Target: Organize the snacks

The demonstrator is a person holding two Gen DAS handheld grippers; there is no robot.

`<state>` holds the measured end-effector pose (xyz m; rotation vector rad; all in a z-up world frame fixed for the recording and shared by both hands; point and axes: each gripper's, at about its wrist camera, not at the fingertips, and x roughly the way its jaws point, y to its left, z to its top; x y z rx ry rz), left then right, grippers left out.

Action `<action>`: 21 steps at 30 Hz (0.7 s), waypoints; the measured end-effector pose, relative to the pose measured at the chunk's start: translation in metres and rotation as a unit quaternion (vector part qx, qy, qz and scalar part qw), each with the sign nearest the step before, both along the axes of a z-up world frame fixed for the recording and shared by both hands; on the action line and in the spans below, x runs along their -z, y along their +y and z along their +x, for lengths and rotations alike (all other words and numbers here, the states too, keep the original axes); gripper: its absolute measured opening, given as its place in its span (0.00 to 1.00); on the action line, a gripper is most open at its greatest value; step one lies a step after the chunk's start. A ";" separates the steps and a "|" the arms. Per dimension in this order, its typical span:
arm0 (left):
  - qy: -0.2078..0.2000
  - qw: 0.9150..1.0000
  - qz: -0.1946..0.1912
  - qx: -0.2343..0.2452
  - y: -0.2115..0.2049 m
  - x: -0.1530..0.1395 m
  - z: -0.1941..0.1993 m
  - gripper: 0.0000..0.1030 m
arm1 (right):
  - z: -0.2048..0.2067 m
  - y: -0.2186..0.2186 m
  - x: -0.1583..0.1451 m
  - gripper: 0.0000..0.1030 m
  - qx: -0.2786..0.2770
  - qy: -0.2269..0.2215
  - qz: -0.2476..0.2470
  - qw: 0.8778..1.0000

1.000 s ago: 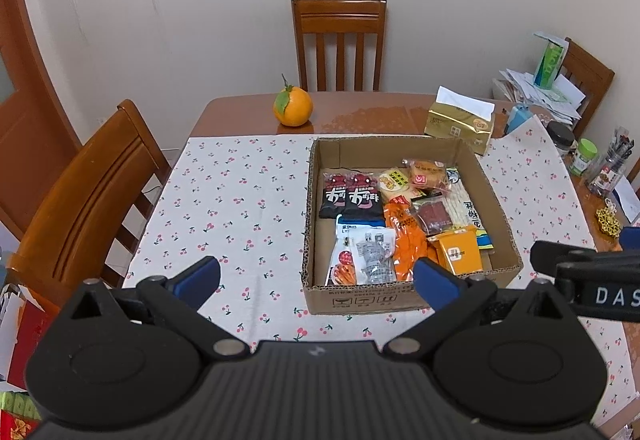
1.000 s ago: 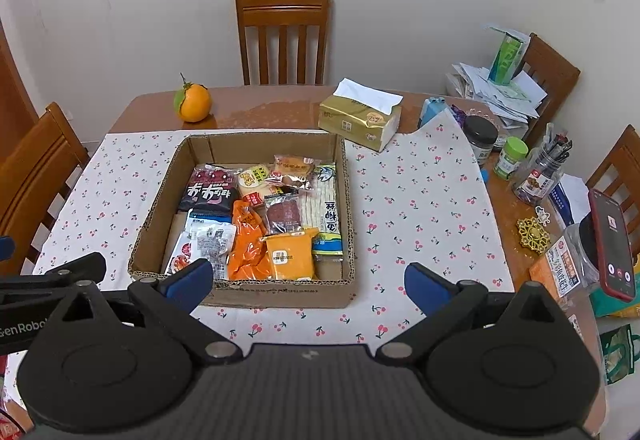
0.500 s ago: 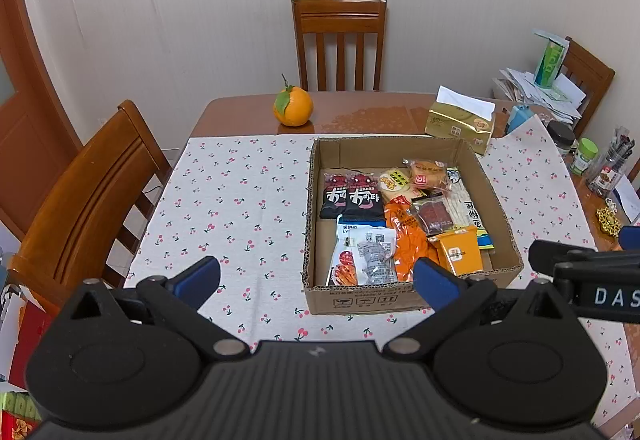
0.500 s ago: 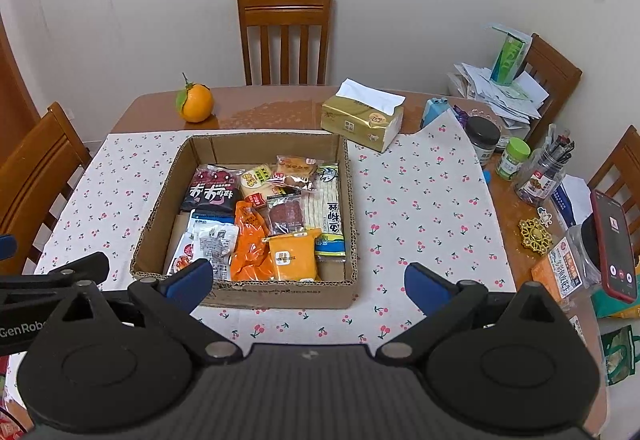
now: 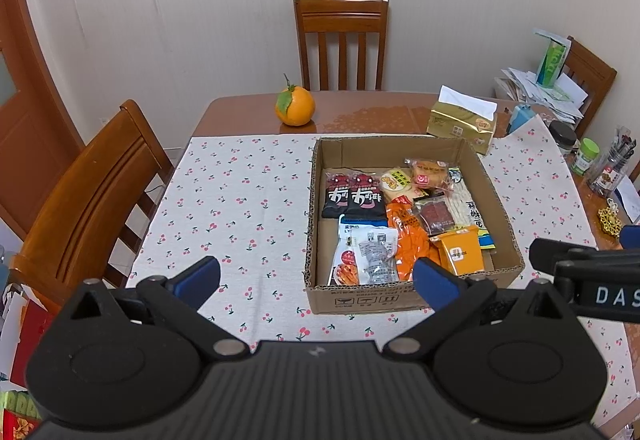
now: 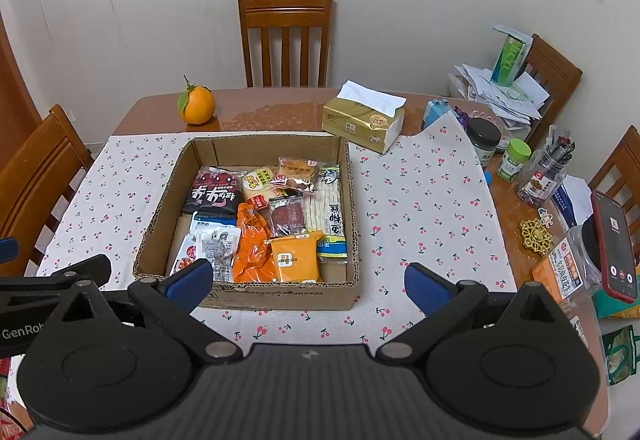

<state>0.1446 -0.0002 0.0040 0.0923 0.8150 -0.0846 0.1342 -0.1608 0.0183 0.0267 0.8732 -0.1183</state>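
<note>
A cardboard box (image 5: 496,200) (image 6: 352,200) sits on the cherry-print cloth and holds several snack packets: two black packets (image 5: 352,196) (image 6: 212,194), an orange pouch (image 5: 408,240) (image 6: 252,244), an orange-yellow box (image 5: 460,250) (image 6: 294,256), a white noodle pack (image 6: 326,208) and a silver packet (image 5: 372,252). My left gripper (image 5: 316,280) is open and empty, above the table's near edge, in front of the box. My right gripper (image 6: 308,282) is open and empty, also in front of the box.
An orange (image 5: 295,106) (image 6: 196,104) and a gold tissue pack (image 5: 460,120) (image 6: 362,118) lie behind the box. Jars, a pen cup (image 6: 544,172) and a red phone (image 6: 614,244) crowd the right side. Wooden chairs (image 5: 92,192) stand around the table.
The right gripper has drifted slightly to the left and nearer; the box sits a little more to the right in its view. The left view is unchanged.
</note>
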 end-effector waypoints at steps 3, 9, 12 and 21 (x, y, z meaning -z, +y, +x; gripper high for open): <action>0.000 1.000 0.000 0.000 0.000 0.000 0.000 0.99 | 0.001 0.000 0.000 1.00 -0.001 0.000 0.000 1.000; 0.000 1.000 0.001 0.000 0.000 0.000 0.000 0.99 | 0.001 0.001 0.000 1.00 0.000 0.000 0.000 1.000; 0.001 1.000 0.001 0.000 0.000 0.000 0.000 0.99 | 0.000 0.001 -0.001 1.00 -0.001 -0.001 -0.001 1.000; 0.002 1.000 0.002 -0.001 0.001 0.001 0.001 0.99 | 0.001 0.001 0.000 1.00 -0.001 0.000 0.000 1.000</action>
